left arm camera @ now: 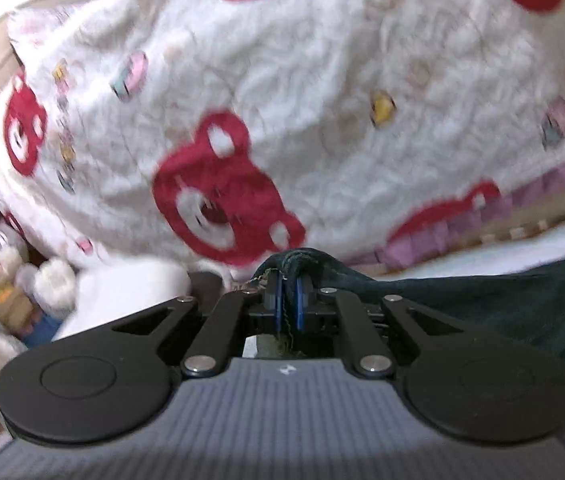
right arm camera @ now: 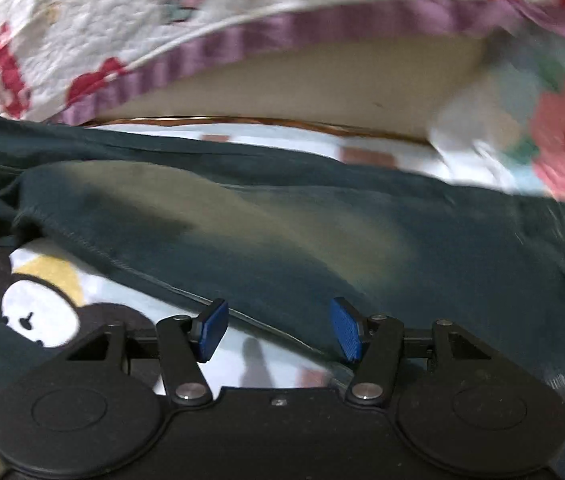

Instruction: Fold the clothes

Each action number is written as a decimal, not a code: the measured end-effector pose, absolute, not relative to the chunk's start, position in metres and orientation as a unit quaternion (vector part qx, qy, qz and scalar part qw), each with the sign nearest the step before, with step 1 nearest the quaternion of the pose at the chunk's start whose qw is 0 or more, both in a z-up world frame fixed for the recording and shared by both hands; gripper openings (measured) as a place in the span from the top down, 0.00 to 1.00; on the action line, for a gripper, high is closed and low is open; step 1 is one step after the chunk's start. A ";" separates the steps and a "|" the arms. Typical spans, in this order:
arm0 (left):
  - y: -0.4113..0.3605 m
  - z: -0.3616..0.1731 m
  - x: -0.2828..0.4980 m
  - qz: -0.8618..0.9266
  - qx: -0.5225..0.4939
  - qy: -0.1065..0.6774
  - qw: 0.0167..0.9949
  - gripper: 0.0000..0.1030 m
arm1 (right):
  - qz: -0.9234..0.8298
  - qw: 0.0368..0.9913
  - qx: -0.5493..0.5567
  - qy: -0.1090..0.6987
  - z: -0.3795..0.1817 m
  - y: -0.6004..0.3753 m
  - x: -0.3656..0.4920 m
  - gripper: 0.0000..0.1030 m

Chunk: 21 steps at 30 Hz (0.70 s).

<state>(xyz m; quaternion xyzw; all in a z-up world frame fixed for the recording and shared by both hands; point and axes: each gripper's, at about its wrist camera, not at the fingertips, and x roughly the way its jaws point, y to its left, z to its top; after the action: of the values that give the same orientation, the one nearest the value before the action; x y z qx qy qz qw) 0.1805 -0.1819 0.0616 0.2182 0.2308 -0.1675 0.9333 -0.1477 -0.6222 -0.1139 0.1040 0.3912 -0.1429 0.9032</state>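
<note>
A dark green garment (right arm camera: 302,220) lies spread across a printed bedsheet (right arm camera: 114,292). In the left wrist view my left gripper (left arm camera: 290,280) is shut on a bunched edge of the dark green garment (left arm camera: 522,300), which trails off to the right. In the right wrist view my right gripper (right arm camera: 280,326) is open, its blue pads (right arm camera: 344,328) just above the garment's near hem, with nothing between them.
A fluffy white blanket with red bear faces (left arm camera: 282,100) and a purple trim (right arm camera: 242,36) fills the background. A plush bunny (left arm camera: 6,272) sits at the left. A floral cloth (right arm camera: 554,136) lies at the right.
</note>
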 end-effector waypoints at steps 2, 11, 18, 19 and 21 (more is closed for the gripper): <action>-0.196 0.072 0.201 -0.152 0.245 0.235 0.928 0.94 | -0.158 0.900 0.111 0.390 -0.117 -0.631 -0.158 0.40; -0.234 0.004 0.289 -0.021 0.295 0.276 0.915 1.00 | -0.149 0.904 0.123 0.381 -0.129 -0.629 -0.163 0.39; -0.198 -0.042 0.263 -0.104 0.138 0.360 0.917 0.78 | -0.146 0.903 0.112 0.388 -0.135 -0.629 -0.155 0.36; -0.193 -0.051 0.252 -0.118 0.126 0.370 0.913 0.72 | -0.147 0.903 0.108 0.390 -0.136 -0.627 -0.153 0.35; -0.180 -0.071 0.231 -0.135 0.097 0.384 0.908 0.59 | -0.147 0.902 0.096 0.394 -0.137 -0.624 -0.148 0.31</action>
<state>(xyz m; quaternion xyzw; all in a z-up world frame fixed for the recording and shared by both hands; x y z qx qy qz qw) 0.2306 -0.1795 -0.0710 0.0967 0.3842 -0.1345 0.9083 -0.1483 -0.6237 -0.1365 0.0962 0.3939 -0.1475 0.9021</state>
